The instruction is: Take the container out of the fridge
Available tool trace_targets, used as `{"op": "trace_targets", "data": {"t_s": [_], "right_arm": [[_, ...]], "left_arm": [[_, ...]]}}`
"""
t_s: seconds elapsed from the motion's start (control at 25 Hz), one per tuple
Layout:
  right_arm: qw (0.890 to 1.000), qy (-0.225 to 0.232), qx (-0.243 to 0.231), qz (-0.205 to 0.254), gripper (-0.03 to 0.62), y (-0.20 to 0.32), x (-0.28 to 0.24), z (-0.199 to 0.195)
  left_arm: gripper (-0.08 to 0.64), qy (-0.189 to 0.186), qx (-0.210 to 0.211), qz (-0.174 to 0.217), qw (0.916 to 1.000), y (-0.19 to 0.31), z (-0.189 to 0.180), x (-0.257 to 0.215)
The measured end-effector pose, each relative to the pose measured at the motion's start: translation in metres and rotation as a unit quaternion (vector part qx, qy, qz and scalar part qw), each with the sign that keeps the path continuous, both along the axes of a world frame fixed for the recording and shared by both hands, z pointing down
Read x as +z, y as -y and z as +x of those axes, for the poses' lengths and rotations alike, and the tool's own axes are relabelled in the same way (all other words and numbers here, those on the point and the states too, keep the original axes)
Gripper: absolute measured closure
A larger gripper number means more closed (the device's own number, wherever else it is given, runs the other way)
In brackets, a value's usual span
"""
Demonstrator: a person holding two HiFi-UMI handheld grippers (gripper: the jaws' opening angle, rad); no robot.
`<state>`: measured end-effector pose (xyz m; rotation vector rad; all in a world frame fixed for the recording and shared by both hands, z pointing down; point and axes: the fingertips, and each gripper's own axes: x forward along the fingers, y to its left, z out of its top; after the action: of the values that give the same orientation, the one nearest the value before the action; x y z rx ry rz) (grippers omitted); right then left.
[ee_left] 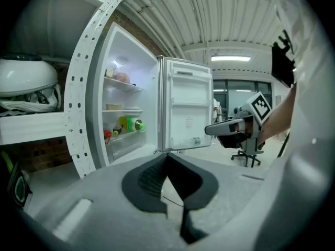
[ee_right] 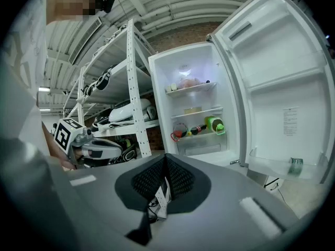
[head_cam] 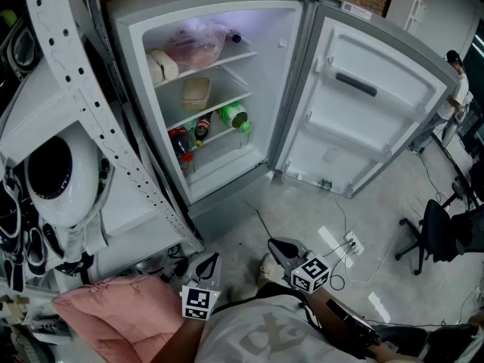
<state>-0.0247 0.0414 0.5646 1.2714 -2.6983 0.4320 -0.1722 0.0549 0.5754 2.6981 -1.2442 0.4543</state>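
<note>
Facing the open fridge [head_cam: 136, 23], you hold both tools low in front of your body, well short of the shelves. Your left hand-held gripper [ee_left: 167, 156] is clenched, its jaws pressed together with nothing between them, and it points slightly downward toward the fridge. Your right hand-held gripper [ee_right: 165, 157] is likewise clenched and empty, its pads meeting at the tip; only the floor [head_cam: 302, 206] and some cable show through the gap beneath them. The two tools sit side by side, near each other but apart, and each carries its marker cube. The container [head_cam: 195, 93], a pale beige tub, rests on the middle shelf inside the fridge, toward the left of that shelf, and neither tool touches it. Above it, on the top shelf, lies a clear bag [head_cam: 198, 44] with something pinkish inside, and pale rolls sit just beside the bag on its left. Below the container, a green bottle [head_cam: 234, 115] lies on its side next to a dark bottle and some red items. The fridge door [head_cam: 378, 119] stands swung wide to your right. A white perforated rack [head_cam: 79, 89] stands to the left of the fridge, and a pink cloth [head_cam: 113, 308] lies by your left arm.
</note>
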Motion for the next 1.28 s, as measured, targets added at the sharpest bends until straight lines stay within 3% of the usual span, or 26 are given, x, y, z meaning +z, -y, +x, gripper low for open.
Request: {"op": "trace_targets", "data": {"t_s": [0.72, 1.28], "right_arm": [[1.000, 0.014, 0.010, 0.016, 0.584, 0.020, -0.009, 0.020], [0.999, 0.017, -0.030, 0.008, 0.584, 0.077, -0.006, 0.050]], "left_arm": [[0.557, 0.007, 0.021, -0.001, 0.9997, 0.006, 0.032, 0.002], [0.557, 0.033, 0.005, -0.010, 0.9994, 0.052, 0.073, 0.006]]}}
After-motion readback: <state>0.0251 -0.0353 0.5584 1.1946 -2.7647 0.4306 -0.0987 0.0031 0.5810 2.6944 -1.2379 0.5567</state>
